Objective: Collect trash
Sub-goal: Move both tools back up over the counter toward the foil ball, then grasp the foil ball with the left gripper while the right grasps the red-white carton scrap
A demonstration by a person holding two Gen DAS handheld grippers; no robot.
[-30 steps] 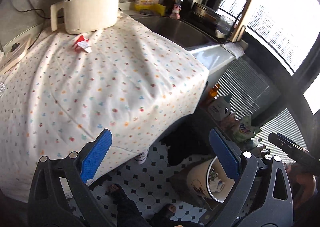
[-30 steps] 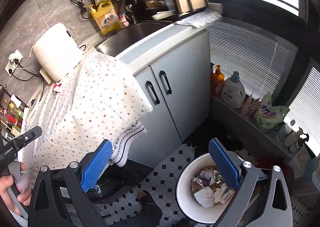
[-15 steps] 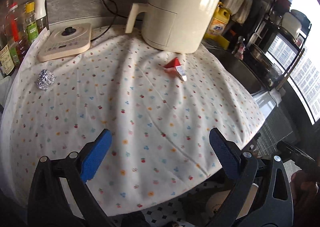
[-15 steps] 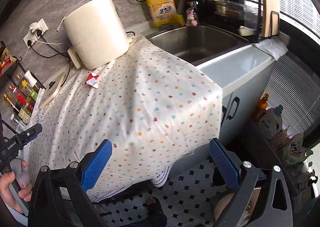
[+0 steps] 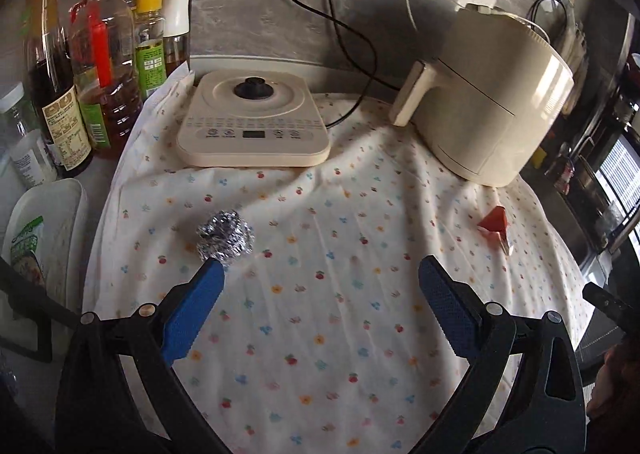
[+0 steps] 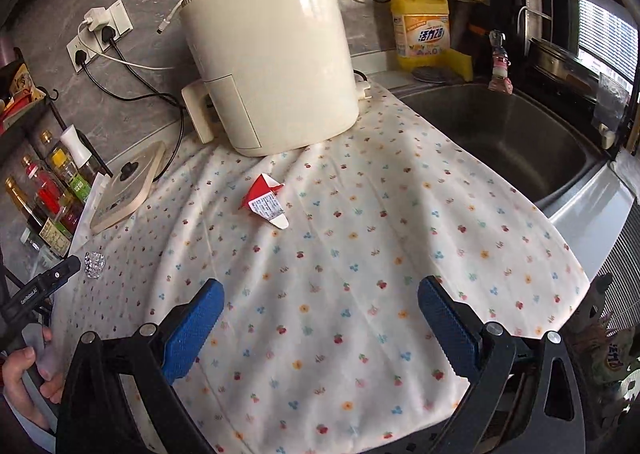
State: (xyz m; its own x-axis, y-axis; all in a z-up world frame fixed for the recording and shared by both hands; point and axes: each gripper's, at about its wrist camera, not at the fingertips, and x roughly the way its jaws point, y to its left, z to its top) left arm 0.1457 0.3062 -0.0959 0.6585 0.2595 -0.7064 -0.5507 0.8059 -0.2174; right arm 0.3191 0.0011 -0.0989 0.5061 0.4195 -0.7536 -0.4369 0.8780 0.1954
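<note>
A crumpled foil ball [image 5: 225,239] lies on the flower-print cloth [image 5: 320,294], just beyond the left fingertip of my left gripper [image 5: 320,278], which stands open and empty over the cloth. The foil ball [image 6: 94,264] shows small at the far left of the right wrist view. A red and white folded wrapper [image 6: 267,201] lies mid-cloth in front of the air fryer; it appears as the wrapper [image 5: 496,228] at the right of the left wrist view. My right gripper [image 6: 320,288] is open and empty, short of the wrapper.
A cream air fryer [image 6: 266,50] and a flat induction cooker [image 5: 254,120] stand at the back of the cloth. Oil and sauce bottles [image 5: 100,54] crowd the left. A steel sink [image 6: 508,134] lies right, with a yellow detergent jug [image 6: 422,22] behind. A hand [image 6: 24,378] holds the left gripper's handle.
Both views have swung up from the floor and its trash bin to the countertop. The left gripper has turned left toward the foil ball; the right now faces the red wrapper. Both stayed open.
</note>
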